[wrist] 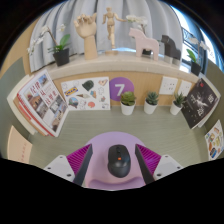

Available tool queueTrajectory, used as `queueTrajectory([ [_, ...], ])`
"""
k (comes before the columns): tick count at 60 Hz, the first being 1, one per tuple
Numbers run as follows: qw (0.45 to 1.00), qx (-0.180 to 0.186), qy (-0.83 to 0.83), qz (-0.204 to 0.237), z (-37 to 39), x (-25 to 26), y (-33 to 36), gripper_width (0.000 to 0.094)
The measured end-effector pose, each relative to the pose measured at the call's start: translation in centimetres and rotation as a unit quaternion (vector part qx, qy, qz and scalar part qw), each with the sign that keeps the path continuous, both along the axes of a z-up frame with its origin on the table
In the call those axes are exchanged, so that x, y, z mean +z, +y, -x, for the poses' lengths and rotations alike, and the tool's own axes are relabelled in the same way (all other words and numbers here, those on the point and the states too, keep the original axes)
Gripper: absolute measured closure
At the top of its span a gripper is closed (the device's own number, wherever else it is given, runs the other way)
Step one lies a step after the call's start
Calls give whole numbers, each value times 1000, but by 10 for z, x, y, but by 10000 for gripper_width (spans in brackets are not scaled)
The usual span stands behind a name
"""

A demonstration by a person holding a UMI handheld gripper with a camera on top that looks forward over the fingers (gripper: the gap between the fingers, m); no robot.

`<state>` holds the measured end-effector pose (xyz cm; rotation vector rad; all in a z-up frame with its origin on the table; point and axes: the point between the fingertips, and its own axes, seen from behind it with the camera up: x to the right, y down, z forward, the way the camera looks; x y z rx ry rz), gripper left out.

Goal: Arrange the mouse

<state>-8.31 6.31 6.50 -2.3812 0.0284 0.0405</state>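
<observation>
Your gripper (119, 168) stands wide with the black mouse (119, 160) between its pink pads (80, 160), gaps either side, resting on a lilac mat (118, 140), long axis running straight ahead along the fingers, scroll wheel end pointing away toward the purple card (121, 89) and potted plants (128, 102).

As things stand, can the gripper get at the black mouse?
Probably yes: the mouse already sits between the gripper fingers on its lilac mouse pad, gaps showing at both sides, nothing blocking them from closing on it.
</observation>
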Motion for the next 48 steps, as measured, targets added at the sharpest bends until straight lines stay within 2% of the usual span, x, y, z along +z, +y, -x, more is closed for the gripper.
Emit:
queueTrajectory([
  [12,998,18,7,-64,48,106,-29,82],
  [25,993,36,18,-111,89,179,-63,78],
  [34,990,52,7,-131,101,202,-80,74],
  [48,990,45,-2,-132,100,203,-95,77],
])
